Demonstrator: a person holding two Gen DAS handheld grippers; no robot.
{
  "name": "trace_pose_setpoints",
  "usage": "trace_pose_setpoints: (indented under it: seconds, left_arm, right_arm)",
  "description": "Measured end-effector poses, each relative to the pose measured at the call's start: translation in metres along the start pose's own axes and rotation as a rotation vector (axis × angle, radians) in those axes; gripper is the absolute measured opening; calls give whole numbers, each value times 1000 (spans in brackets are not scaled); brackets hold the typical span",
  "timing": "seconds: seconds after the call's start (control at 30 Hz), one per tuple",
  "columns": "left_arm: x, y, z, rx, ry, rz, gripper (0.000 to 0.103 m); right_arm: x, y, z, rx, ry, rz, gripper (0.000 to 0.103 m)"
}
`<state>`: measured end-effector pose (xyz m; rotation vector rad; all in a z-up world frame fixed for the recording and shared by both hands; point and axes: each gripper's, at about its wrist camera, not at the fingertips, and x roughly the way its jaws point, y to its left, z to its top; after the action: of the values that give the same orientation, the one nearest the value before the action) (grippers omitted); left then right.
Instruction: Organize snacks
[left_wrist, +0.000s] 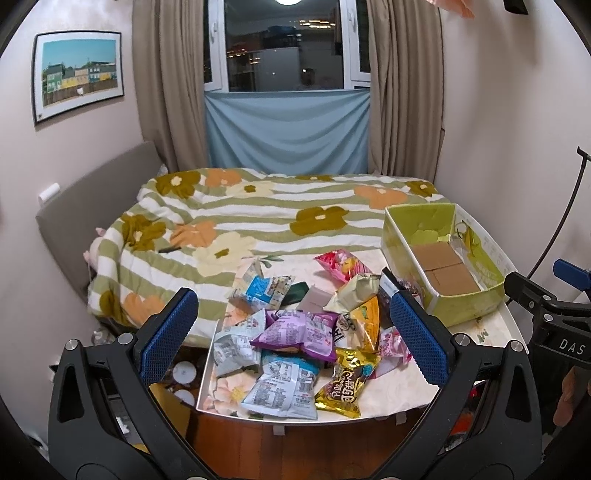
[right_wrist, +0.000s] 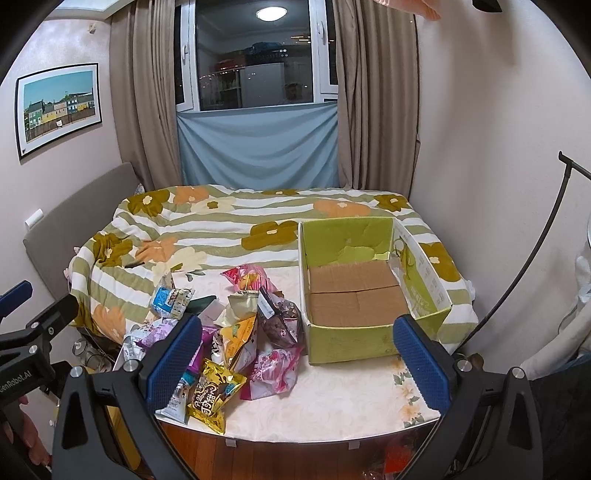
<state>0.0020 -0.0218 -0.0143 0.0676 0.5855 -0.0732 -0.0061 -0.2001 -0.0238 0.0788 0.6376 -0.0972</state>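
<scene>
Left wrist view: the left claw (left_wrist: 293, 328) stood wide apart with nothing between its pads, hanging over a heap of snack packets (left_wrist: 295, 332) at lower centre on the white floral counter (left_wrist: 406, 391), with the green cardboard box (left_wrist: 443, 258) at right of frame, only bare cardboard showing in it. Right wrist view: the right claw (right_wrist: 297, 360) was likewise spread wide and held nothing; the snack heap (right_wrist: 236, 332) lay left of centre, touching the box (right_wrist: 354, 284), with the flowered bed (right_wrist: 221, 221) behind.
</scene>
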Motion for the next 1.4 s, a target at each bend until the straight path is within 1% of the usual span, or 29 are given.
trace_pose_setpoints:
  seconds: [0.5, 0.9, 0.93, 1.0, 1.1, 1.2, 1.4]
  left_arm:
    - [6, -2, 5, 2, 23, -14, 102]
    - [7, -4, 6, 4, 25, -13, 102]
    - [7, -4, 6, 4, 24, -13, 102]
    - [7, -5, 6, 4, 24, -13, 102]
    - [8, -4, 6, 5, 25, -13, 102]
    - [8, -5, 6, 5, 25, -14, 102]
    - [8, -5, 6, 6, 26, -13, 102]
  right_arm:
    - [1, -3, -2, 17, -1, 6, 103]
    - [2, -3, -1, 83, -7, 55, 103]
    - [3, -5, -1, 71, -22, 47, 103]
    - [3, -4, -2, 15, -18, 6, 103]
    - [4, -5, -2, -9, -21, -12, 103]
    - [4, -5, -2, -12, -38, -14, 103]
    - [4, -4, -1, -1, -29, -6, 103]
